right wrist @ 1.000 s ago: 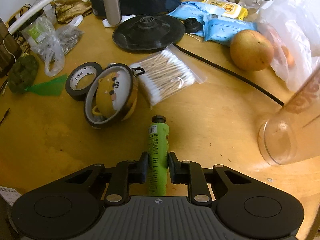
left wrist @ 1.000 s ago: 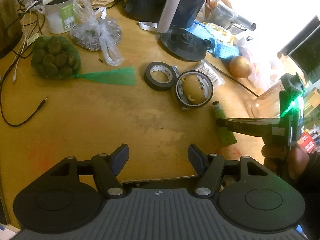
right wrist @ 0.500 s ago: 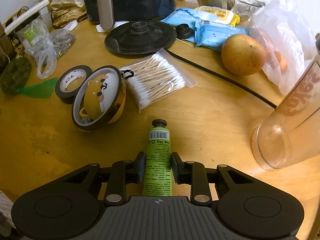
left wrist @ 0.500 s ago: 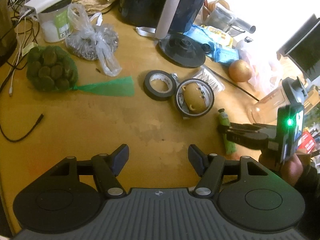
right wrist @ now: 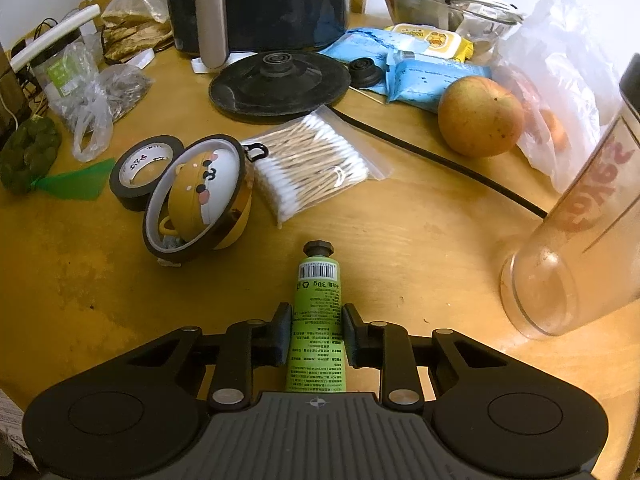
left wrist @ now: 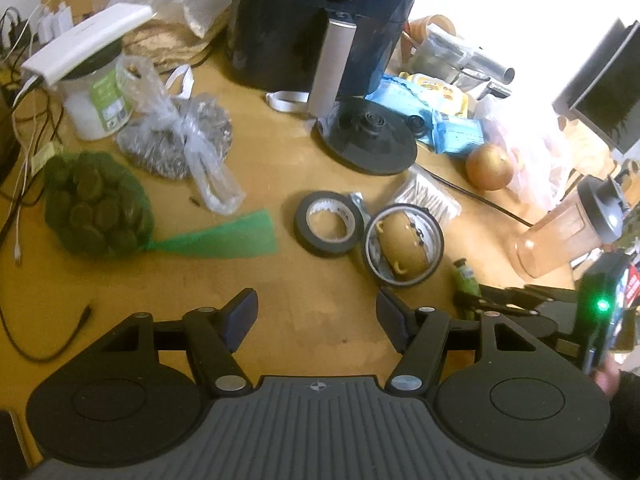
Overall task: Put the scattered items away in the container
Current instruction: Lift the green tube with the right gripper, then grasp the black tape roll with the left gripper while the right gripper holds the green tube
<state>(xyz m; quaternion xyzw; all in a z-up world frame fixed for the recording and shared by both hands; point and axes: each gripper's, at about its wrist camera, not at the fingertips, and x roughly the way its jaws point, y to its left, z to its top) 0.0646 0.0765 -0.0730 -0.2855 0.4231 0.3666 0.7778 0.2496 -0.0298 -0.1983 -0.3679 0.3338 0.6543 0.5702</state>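
Note:
My right gripper is shut on a small green tube with a black cap, held just above the wooden table; the tube also shows in the left wrist view. My left gripper is open and empty over the table's near edge. Ahead lie a black tape roll, a yellow bear-faced case inside a tape ring and a bag of cotton swabs. No container for the items is clearly in view.
A clear shaker bottle lies at the right. An apple, a black cord, a kettle base, a dark appliance, blue packets, a green net bag and a plastic bag crowd the back.
My right gripper has lifted and drawn back with the green tube in it. My left gripper has pulled back and risen, so the table looks farther away.

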